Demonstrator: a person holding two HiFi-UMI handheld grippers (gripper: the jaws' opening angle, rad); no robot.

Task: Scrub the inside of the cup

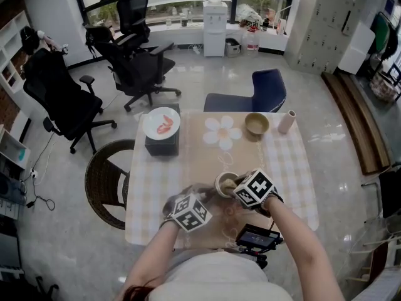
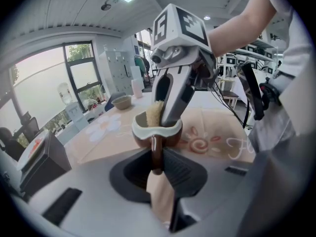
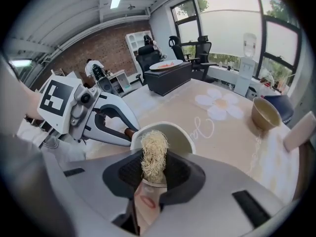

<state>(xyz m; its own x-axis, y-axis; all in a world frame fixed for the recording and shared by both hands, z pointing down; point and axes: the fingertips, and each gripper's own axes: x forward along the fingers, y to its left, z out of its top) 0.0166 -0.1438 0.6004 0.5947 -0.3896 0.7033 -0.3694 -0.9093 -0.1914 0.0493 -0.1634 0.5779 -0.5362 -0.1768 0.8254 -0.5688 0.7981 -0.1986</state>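
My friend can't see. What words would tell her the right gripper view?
The right gripper pinches a pale stringy scrubber at the mouth of a cream cup. The left gripper holds the cup's handle. A tan bowl sits farther back.

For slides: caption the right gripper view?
Right gripper holds a scrubber at the cup's mouth; left gripper clamps the handle.

Left gripper (image 1: 210,194) and right gripper (image 1: 230,184) were both light grey shells with black ribbed pads (image 3: 129,171), each topped by a white cube (image 1: 255,189) with black square markers. Person wore a pale short-sleeved top (image 1: 213,281). Black cables (image 2: 245,90) hung at the torso.
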